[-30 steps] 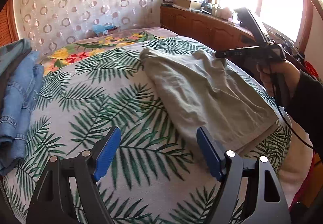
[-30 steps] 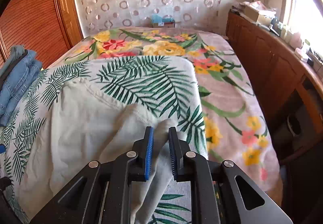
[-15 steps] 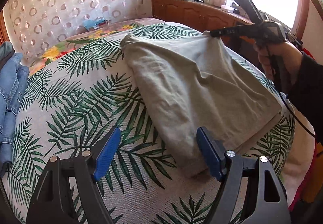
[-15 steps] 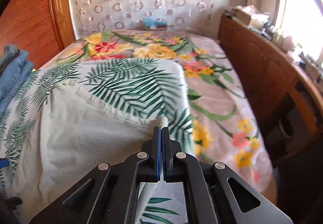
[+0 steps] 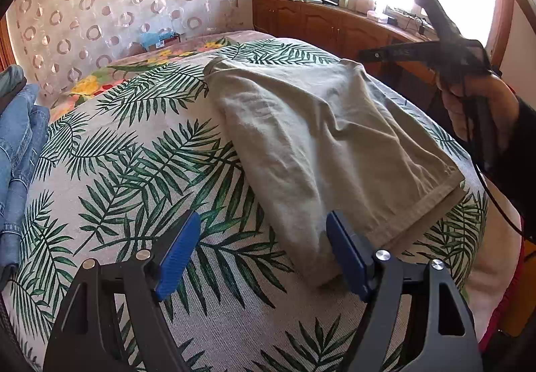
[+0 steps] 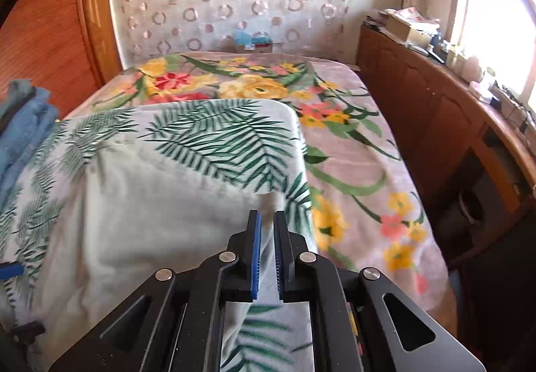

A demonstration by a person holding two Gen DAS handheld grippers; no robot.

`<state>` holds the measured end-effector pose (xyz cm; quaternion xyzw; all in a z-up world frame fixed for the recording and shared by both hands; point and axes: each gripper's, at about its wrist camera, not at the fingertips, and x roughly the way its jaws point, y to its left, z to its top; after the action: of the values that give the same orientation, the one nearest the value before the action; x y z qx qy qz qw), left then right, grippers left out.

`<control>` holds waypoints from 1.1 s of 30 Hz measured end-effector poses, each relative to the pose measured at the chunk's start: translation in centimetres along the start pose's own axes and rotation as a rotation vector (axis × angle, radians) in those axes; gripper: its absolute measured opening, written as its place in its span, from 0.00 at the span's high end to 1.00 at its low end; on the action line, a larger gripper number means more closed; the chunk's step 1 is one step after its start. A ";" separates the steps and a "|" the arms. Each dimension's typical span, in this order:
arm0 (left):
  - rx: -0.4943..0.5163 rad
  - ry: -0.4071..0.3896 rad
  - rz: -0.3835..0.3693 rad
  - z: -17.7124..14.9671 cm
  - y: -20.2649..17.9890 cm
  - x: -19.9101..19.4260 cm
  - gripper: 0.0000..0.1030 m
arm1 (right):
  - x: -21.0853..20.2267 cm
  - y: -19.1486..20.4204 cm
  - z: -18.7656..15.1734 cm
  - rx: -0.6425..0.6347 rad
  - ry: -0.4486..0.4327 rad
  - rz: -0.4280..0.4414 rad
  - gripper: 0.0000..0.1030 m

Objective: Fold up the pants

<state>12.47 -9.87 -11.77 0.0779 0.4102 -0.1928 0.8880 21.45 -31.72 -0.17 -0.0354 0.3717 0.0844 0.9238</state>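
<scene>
Khaki pants [image 5: 328,137], folded, lay on palm-leaf cover [image 5: 134,171]. Left gripper [image 5: 264,251] gaped wide, empty, at near hem. Right gripper [image 6: 267,224] opening, far corner between pads. Jeans pile [image 5: 20,150] left; wooden cabinet [image 6: 435,124] right.

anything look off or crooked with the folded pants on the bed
The folded beige cotton pants lie askew: the top layer's hem stops short of the layer beneath near the front edge, and the fabric is rumpled. The right gripper is opening around a raised far corner of them.
</scene>
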 end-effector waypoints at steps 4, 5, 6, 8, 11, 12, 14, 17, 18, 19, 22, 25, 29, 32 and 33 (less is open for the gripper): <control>-0.011 -0.018 -0.018 0.3 0.3 -0.3 0.24 | -2.2 1.5 -2.6 -0.031 -0.009 0.049 0.75; -0.018 -0.020 -0.025 0.5 0.5 -0.4 0.24 | -2.6 1.7 -3.3 -0.033 -0.004 0.059 0.75; -0.027 -0.022 -0.033 0.8 0.7 -0.3 0.24 | -2.8 1.8 -4.0 -0.033 0.001 0.071 0.75; -0.041 -0.024 -0.047 1.4 1.2 -0.1 0.24 | -3.1 2.0 -5.2 -0.032 0.014 0.083 0.75; -0.055 -0.026 -0.040 2.6 1.9 0.3 0.30 | -3.5 1.6 -6.6 -0.013 0.018 0.078 0.75; -0.054 -0.030 -0.037 3.0 2.0 0.4 0.31 | -3.7 1.5 -7.0 -0.007 0.021 0.083 0.75; -0.046 -0.034 -0.029 3.9 2.1 0.8 0.35 | -4.1 1.3 -7.4 -0.003 0.021 0.080 0.75; -0.046 -0.027 -0.033 5.2 2.3 1.8 0.44 | -4.1 1.6 -7.7 -0.009 0.020 0.064 0.75; -0.052 -0.021 -0.033 5.6 2.4 2.2 0.45 | -4.0 1.6 -7.7 -0.005 0.017 0.068 0.75; -0.057 -0.014 -0.027 5.9 2.5 2.7 0.49 | -4.1 1.7 -7.6 -0.004 0.011 0.064 0.75; -0.068 0.014 -0.014 6.7 2.8 4.2 0.56 | -3.9 1.8 -7.7 0.004 0.010 0.068 0.75; -0.062 0.039 -0.016 6.7 2.6 5.0 0.71 | -3.8 1.8 -7.8 0.014 0.008 0.078 0.75; -0.057 0.057 -0.042 6.2 2.5 5.1 0.96 | -3.6 2.2 -7.6 0.001 0.011 0.062 0.74; -0.030 0.038 -0.027 5.8 2.4 4.1 0.99 | -3.4 2.7 -7.5 -0.016 0.011 0.040 0.74; -0.028 0.030 -0.024 5.7 2.5 3.7 0.99 | -3.4 2.8 -7.4 -0.021 0.010 0.035 0.74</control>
<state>19.70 -10.30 -10.92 0.0636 0.4271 -0.1964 0.8803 13.47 -30.33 -3.21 -0.0389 0.3761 0.1042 0.9199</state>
